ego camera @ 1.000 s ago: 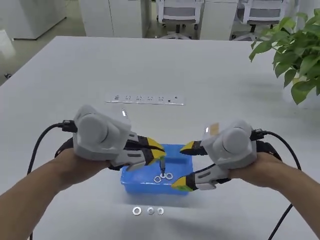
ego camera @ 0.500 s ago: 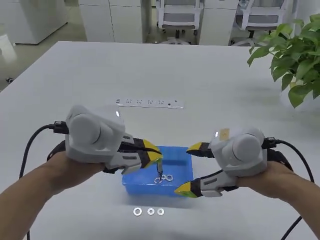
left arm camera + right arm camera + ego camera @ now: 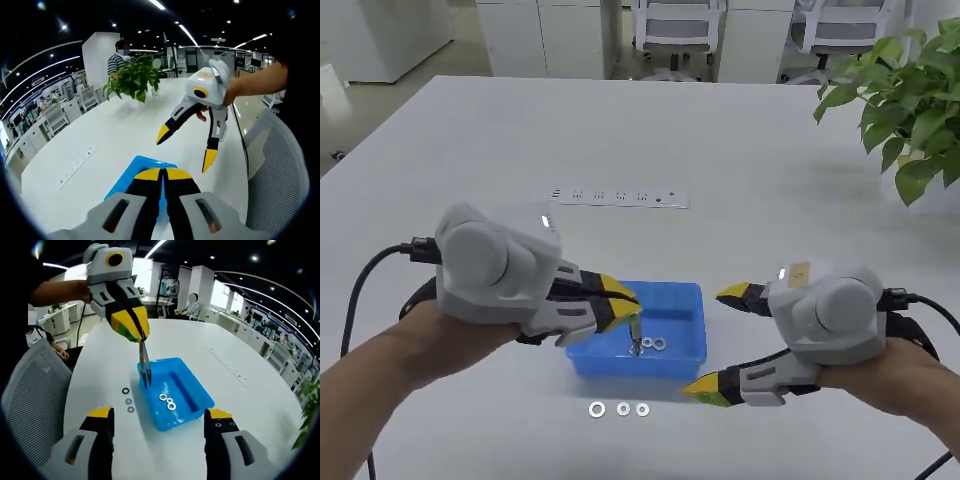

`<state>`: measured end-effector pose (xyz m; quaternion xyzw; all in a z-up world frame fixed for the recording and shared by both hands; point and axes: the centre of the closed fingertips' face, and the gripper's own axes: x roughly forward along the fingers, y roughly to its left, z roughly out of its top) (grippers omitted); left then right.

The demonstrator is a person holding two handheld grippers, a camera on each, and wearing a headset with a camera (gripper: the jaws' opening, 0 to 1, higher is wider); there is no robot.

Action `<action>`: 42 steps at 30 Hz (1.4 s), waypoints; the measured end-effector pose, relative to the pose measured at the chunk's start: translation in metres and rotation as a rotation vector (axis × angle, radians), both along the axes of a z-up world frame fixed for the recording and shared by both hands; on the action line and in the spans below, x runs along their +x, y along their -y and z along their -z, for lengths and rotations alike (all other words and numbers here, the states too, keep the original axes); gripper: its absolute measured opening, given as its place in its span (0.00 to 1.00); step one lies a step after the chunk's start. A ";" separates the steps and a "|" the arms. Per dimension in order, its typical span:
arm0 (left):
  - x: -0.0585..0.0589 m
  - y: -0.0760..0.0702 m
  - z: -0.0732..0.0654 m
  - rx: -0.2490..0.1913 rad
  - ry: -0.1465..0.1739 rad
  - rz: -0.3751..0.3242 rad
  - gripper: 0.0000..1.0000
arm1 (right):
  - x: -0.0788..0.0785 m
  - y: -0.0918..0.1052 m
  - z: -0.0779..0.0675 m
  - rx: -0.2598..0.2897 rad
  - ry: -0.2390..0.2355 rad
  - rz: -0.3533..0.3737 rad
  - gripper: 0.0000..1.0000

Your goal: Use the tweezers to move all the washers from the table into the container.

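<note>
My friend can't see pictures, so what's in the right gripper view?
The left tongs, shut on thin tweezers, point them down toward a blue container holding three washers. Three more washers lie on the white table beside it, and the right tongs stand open at the bottom.

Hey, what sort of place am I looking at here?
Probably an open-plan office. Wheeled chairs stand beyond the far edge of a big white table, a leafy plant sits at its right side, and long ceiling lights run across a wide room.
</note>
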<state>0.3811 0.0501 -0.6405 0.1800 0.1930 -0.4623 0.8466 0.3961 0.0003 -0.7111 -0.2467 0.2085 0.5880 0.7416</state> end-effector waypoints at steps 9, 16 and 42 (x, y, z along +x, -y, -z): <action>-0.014 0.006 0.004 -0.005 -0.010 0.023 0.05 | -0.008 0.007 -0.003 0.027 -0.003 0.028 0.83; -0.023 0.008 0.015 -0.002 -0.025 0.035 0.05 | -0.016 0.008 0.000 0.039 -0.016 0.035 0.90; -0.027 0.015 0.054 0.014 -0.082 0.059 0.05 | -0.031 0.017 0.018 0.016 -0.079 0.056 1.00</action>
